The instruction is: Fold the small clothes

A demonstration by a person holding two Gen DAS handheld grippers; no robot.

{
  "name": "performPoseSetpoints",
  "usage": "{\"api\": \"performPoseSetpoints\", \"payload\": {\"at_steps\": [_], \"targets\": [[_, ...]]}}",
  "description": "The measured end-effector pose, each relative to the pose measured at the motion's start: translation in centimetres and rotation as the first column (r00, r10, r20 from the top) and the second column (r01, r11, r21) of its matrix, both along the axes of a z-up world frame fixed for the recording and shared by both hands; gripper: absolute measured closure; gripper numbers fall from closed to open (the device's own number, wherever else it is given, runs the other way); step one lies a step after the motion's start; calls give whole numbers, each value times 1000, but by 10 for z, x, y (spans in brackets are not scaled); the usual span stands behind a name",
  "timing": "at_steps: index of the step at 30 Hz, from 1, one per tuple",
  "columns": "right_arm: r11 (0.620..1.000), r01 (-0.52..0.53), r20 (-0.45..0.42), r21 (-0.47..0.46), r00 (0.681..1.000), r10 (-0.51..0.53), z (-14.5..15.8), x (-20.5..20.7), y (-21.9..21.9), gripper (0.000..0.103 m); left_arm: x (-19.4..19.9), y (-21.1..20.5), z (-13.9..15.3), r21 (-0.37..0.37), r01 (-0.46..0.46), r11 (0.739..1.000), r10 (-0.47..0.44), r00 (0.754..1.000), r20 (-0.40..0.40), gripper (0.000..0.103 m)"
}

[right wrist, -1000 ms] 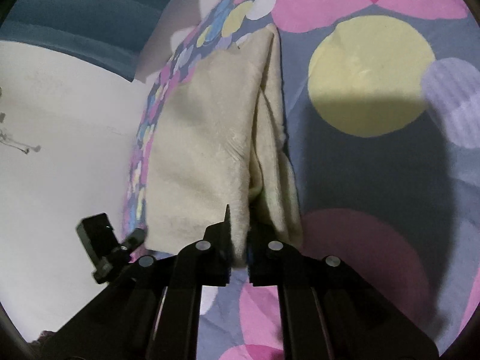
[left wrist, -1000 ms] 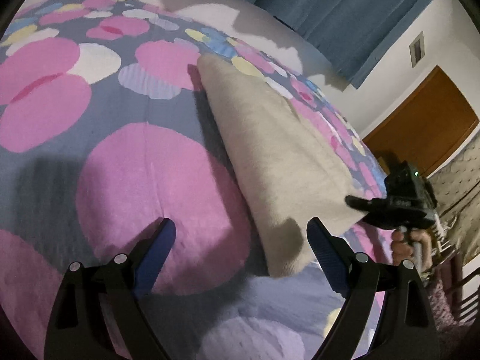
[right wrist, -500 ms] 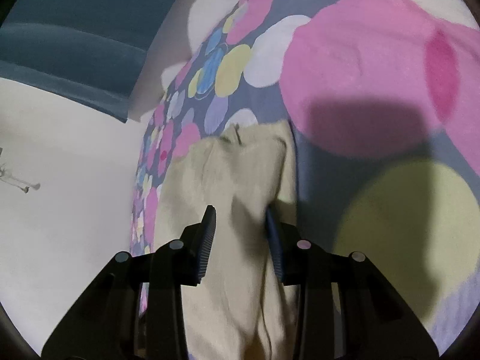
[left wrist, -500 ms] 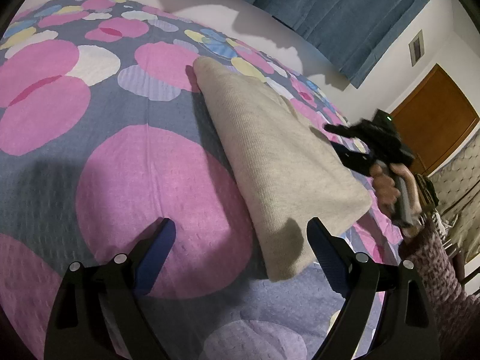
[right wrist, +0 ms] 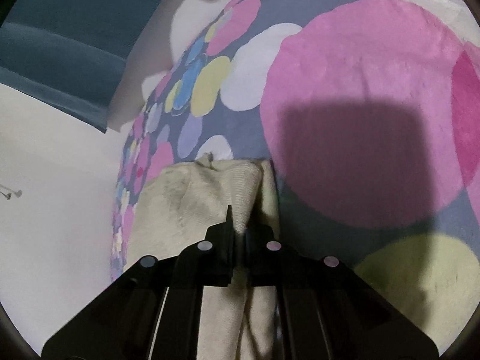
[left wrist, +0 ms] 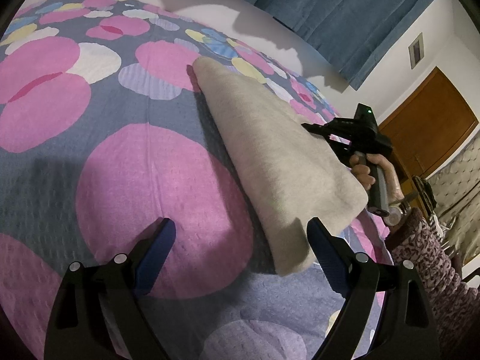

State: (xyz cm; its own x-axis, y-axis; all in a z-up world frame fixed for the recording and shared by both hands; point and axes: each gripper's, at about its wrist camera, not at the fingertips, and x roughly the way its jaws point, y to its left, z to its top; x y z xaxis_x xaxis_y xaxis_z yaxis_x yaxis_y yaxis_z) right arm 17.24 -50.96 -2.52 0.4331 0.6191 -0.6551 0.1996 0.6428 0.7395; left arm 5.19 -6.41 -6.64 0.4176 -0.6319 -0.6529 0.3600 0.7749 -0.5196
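Beige garment (left wrist: pixel 279 162) lies folded on the bed (left wrist: pixel 120 156). Right hand-held gripper (right wrist: pixel 240 234) has moved to its far end and reclamped there; left hand-held gripper (left wrist: pixel 240 240) stays apart. Next fold likely.

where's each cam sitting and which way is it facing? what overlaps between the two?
Left wrist: on the left gripper, jaws open, looking down across the bedspread toward the curtain and door; the right gripper, hand and sleeve show.
Right wrist: on the right gripper, jaws shut on the beige cloth, facing the wall.
Shared: cloth, bedspread, curtain.
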Motion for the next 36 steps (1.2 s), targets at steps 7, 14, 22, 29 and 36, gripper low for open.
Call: {"api": "performPoseSetpoints", "payload": {"at_steps": [7,14,22,29,36], "targets": [[1000,-19,25,13,1000,19,38,-68,-8,68,1,0,-1,1,-1,1000,1,1000,-2,15],[999,-29,9,32,1000,28,50,-144,-9,63,0,-2,0,7,-3,1000,3,1000,2,15],[998,-49,-2,42,999,49,46,-169,0,65,0,-2,-1,8,-4,1000,4,1000,2,15],[998,-53,6,-29,999,54,44,-172,5,94,-1,-3,2,16,-17,1000,17,1000,11,15],[998,-47,8,-30,999,47,38,-173,0,98,-3,-6,5,0,-28,1000,28,1000,-2,15]]}}
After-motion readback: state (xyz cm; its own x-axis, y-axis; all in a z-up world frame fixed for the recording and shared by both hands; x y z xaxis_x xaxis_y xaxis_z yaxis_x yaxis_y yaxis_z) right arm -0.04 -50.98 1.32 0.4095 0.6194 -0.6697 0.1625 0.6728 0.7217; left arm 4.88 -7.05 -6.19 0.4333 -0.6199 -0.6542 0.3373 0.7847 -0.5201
